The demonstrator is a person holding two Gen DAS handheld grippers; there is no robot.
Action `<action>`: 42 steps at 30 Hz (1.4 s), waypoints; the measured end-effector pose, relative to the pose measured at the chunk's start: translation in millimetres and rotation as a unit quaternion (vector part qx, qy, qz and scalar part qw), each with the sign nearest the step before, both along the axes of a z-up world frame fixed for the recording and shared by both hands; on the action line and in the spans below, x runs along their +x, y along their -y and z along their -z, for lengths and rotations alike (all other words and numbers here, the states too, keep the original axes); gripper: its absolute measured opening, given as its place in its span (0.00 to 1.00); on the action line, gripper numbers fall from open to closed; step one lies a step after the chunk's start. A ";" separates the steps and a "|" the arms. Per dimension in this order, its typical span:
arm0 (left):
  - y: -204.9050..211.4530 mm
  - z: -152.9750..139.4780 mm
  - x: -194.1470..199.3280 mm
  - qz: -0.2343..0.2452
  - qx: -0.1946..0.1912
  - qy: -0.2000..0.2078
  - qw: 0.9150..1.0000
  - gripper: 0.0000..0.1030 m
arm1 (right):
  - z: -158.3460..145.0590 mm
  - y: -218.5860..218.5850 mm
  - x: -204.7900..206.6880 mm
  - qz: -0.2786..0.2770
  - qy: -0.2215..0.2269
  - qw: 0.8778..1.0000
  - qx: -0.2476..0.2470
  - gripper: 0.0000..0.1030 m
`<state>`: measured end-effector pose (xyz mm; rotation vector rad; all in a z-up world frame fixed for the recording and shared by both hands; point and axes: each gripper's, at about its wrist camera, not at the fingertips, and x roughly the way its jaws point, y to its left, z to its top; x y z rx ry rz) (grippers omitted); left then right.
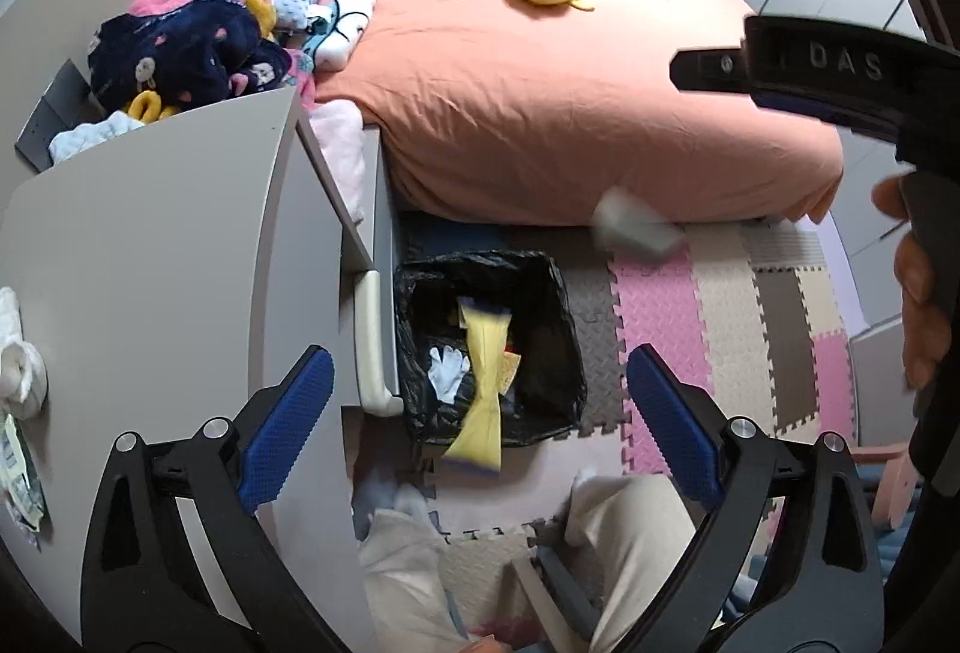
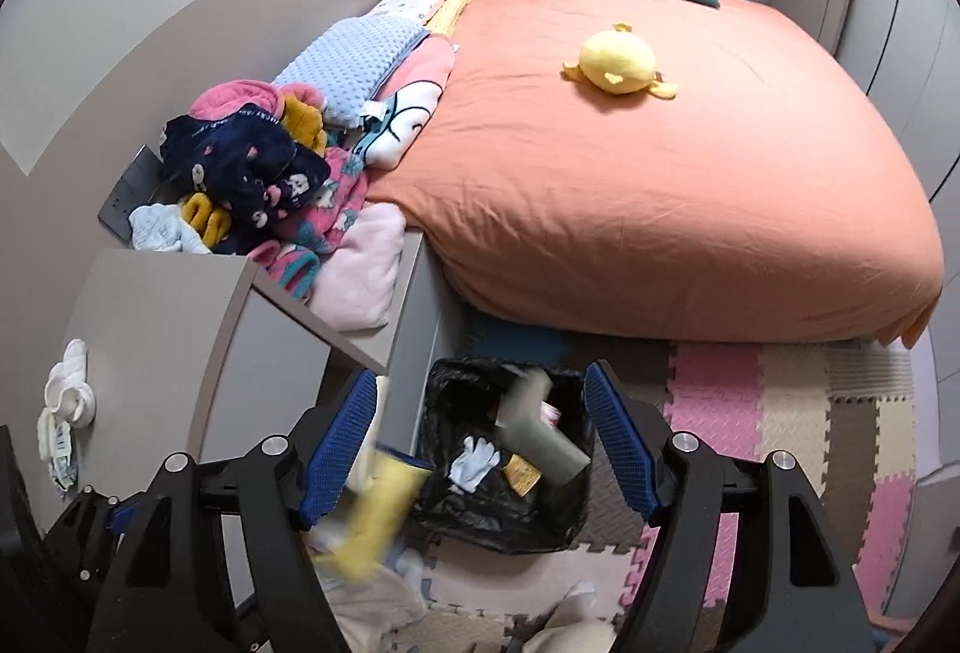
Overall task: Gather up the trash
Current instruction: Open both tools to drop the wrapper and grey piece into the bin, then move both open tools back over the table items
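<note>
Left wrist view: the left tongs stand wide apart with nothing between the blue pads, above the square bin lined with a black plastic bag on the foam puzzle-mat floor. One yellow flat wrapper hangs blurred over the bin's near rim; one white glove lies inside. One blurred pale grey box is in mid-air by the edge of the orange bed. The right tool, upper right, reads "DAS".

Right wrist view: the right tongs are fairly wide, gripping nothing. The grey box shows blurred over the bin, the yellow wrapper left of it. One yellow plush toy lies on the bed. One grey surface carries white cloth.
</note>
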<state>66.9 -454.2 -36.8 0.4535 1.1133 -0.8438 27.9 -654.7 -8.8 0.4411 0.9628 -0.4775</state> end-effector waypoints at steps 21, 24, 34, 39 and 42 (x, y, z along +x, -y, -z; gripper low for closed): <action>-35.2 -7.2 22.7 -0.041 -0.010 0.004 0.999 0.92 | -8.5 -31.1 20.3 -0.027 0.002 1.000 -0.009 0.71; -45.6 -9.5 27.4 -0.049 -0.012 0.006 0.999 0.92 | -9.2 -41.0 26.4 -0.038 0.000 0.999 -0.009 0.71; -87.2 -14.2 44.2 -0.080 -0.016 0.016 0.997 0.92 | -12.7 -80.1 50.0 -0.073 0.002 0.997 -0.012 0.71; -112.6 -14.9 53.6 -0.105 -0.019 0.017 0.994 0.92 | -12.1 -102.5 66.0 -0.095 0.001 0.995 -0.011 0.71; -128.4 -15.0 60.2 -0.121 -0.017 0.020 0.992 0.92 | -11.7 -118.6 77.0 -0.109 0.000 0.994 -0.010 0.71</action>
